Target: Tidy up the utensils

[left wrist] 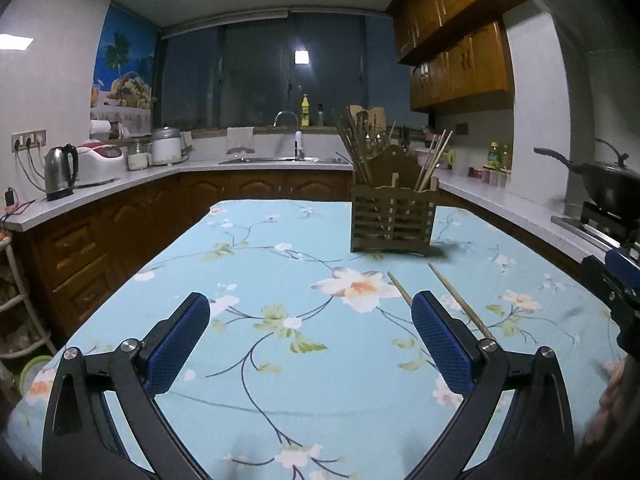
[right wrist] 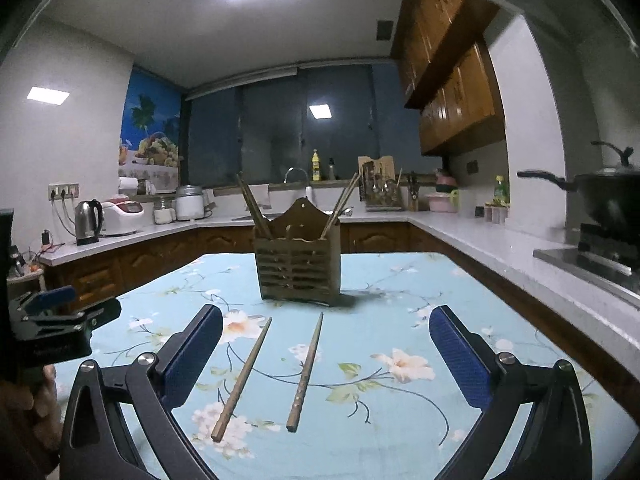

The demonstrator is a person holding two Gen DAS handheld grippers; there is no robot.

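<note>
Kitchen counters ring the floral-clothed desk [right wrist: 400,280], where two loose chopsticks [right wrist: 242,376] lie lengthwise, tips toward the wooden holder [right wrist: 298,270], straight ahead between the right tool's [right wrist: 326,344] wide-apart, empty fingers, nearer than the equally spread, empty left tool [left wrist: 310,332].

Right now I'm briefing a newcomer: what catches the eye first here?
Two loose chopsticks lie side by side on the floral tablecloth, between the wide-open fingers of the right gripper. Behind them stands a slatted wooden holder with more chopsticks upright inside.
</note>
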